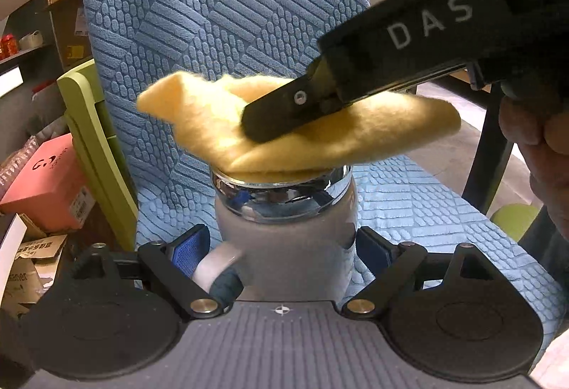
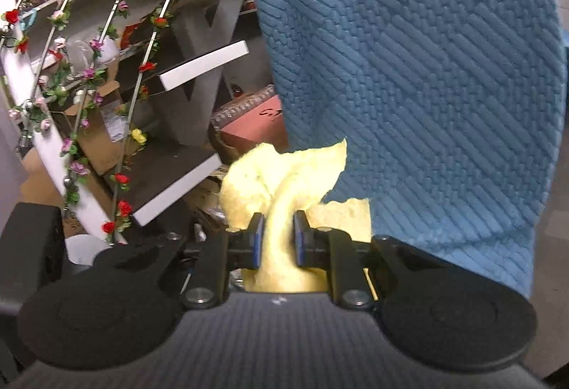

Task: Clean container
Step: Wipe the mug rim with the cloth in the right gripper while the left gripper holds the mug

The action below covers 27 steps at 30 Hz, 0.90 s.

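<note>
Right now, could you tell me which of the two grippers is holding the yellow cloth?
The right gripper, pinching the yellow cloth; the left gripper clasps the grey container.

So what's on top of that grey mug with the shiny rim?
A folded yellow cloth lies across the grey mug's shiny rim, pinched in the right tool. The left tool grips the mug's body. The cloth covers the opening, so the inside cannot be seen.

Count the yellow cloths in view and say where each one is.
1. The yellow cloth lies over the chrome mouth of the container, pinched in the right tongs. Others may be hidden behind the blue-covered chair.
</note>
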Available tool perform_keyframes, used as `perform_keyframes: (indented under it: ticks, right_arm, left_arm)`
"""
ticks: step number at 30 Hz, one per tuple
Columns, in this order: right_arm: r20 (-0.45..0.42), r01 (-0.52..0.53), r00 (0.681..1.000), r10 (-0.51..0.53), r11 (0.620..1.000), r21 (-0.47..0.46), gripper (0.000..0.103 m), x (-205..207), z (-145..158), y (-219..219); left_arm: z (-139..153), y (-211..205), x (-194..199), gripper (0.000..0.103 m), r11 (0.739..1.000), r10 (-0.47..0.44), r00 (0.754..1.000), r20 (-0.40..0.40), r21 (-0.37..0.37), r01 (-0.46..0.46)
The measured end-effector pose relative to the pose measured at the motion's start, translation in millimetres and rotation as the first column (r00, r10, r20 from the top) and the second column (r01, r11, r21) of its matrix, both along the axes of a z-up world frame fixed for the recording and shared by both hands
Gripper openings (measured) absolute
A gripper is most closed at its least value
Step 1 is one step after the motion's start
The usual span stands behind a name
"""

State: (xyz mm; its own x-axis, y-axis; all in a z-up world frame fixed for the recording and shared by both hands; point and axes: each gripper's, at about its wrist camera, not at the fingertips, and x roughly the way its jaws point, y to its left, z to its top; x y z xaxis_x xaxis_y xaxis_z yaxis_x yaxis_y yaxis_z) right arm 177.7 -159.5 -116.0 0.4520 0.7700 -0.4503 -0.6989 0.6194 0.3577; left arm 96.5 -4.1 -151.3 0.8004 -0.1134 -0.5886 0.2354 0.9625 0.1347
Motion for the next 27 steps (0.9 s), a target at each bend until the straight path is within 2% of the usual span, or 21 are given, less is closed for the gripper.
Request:
perform_keyframes:
  ticks: [5,9,12,19,23,27]
  right_arm:
    - [-0.019,-0.074,0.997,0.074,0.997,-0.015,0.018,-6,5,-3]
    - [0.004,-0.043,0.999,0.043,0.998,-0.049,0.018,-7,8,-6]
    - [0.006,-0.035,0.999,0.035,0.999,-0.039,0.018,0,5,0]
    - [-0.023,-0.077,0.997,0.077,0.996,-0.033,0.018,-2,7,1]
    - [0.006,-0.029,1.0,0.029,0.997,-0.068,0.018,-4,9,-8]
    - [0.011,-0.012,1.0,0.013,0.999,-0.053,0.018,3,6,0]
  left_arm:
    - [0,0,2,0.091,1.0,-0.002,1.0,-0.001,-0.001,0.002]
    - [1,1,1,0.091,1.0,-0.005,1.0,0.001,-0.001,0.005]
    - [1,0,0,0.091,1.0,-0.006,1.0,0.002,0.0,0.006]
    - [2,1,1,0.091,1.0,-0.01,1.0,-0.007,-0.001,0.01]
    - [2,2,1,0.09,1.0,-0.018,1.0,-0.009,0.002,0.018]
    - [2,2,1,0.09,1.0,-0.017,1.0,-0.008,0.004,0.017]
